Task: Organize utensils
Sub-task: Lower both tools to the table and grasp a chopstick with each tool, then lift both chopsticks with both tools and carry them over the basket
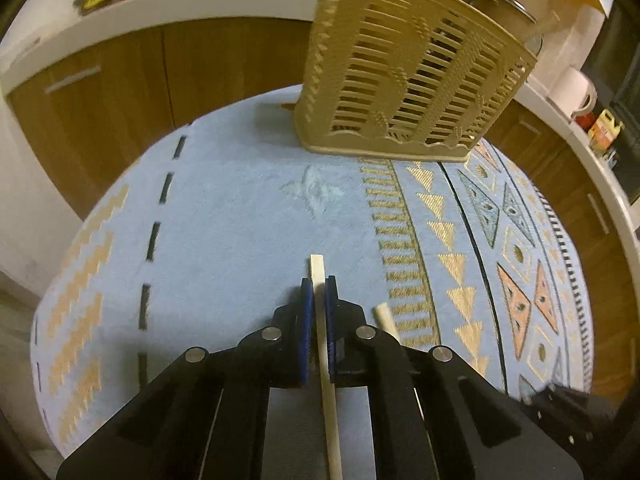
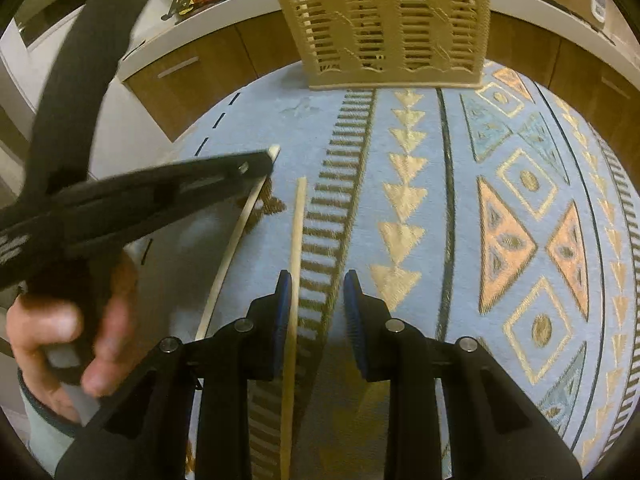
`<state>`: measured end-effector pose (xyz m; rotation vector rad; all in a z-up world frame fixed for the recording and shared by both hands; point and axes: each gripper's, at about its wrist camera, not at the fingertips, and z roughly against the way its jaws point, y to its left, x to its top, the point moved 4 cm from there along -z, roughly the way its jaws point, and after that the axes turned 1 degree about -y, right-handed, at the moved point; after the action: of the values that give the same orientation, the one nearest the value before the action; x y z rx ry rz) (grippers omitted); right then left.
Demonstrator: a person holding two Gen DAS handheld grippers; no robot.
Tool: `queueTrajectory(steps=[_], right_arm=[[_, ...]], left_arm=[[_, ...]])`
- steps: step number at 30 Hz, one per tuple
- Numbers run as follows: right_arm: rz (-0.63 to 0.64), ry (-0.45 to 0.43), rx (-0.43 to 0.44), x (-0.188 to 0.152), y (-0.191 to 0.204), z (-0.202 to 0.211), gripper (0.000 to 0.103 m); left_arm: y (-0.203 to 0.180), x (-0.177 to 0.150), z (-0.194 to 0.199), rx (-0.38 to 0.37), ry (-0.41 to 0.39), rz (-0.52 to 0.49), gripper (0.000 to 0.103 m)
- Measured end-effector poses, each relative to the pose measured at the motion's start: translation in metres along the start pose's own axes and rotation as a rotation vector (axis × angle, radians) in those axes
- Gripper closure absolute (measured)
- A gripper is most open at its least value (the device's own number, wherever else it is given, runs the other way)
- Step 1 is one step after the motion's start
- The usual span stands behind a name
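I have one chopstick clamped in my left gripper, its tip poking out ahead. The second chopstick lies on the patterned worktop between my spread right gripper's fingers. The slatted basket stands beyond.

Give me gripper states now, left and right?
Left gripper: shut on a chopstick.
Right gripper: open; second chopstick lies between its fingers, ungripped.

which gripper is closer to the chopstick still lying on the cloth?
Right. The right gripper is open with the loose chopstick by its left finger; the left gripper holds the other chopstick alongside.
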<state>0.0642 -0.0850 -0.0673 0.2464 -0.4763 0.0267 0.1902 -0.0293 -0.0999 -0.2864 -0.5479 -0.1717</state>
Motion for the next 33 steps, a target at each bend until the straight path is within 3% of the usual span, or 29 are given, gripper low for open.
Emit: queueTrajectory(steps=[7, 10, 12, 22, 25, 29, 33], right_arm=[[0.079, -0.009, -0.075, 0.014, 0.021, -0.015, 0.079], [0.154, -0.032, -0.165, 0.012, 0.028, -0.019, 0.093], [0.151, -0.038, -0.163, 0.011, 0.025, -0.017, 0.1], [0.037, -0.012, -0.148, 0.012, -0.024, -0.003, 0.1], [0.042, 0.014, -0.143, 0.016, -0.024, -0.005, 0.098], [0.058, 0.058, -0.104, 0.026, -0.019, -0.009, 0.073], [0.128, 0.094, -0.146, 0.034, -0.008, -0.017, 0.072]], left_arm=[[0.023, -0.008, 0.016, -0.072, 0.008, 0.036, 0.099], [0.027, -0.01, 0.02, -0.09, 0.001, 0.038, 0.099], [0.025, -0.011, 0.02, -0.107, 0.001, 0.038, 0.099], [0.01, -0.015, 0.018, -0.145, 0.013, -0.001, 0.099], [0.01, -0.015, 0.016, -0.137, 0.019, -0.004, 0.099], [0.012, -0.014, 0.019, -0.134, 0.017, -0.013, 0.099], [0.015, -0.012, 0.023, -0.129, 0.01, -0.021, 0.099]])
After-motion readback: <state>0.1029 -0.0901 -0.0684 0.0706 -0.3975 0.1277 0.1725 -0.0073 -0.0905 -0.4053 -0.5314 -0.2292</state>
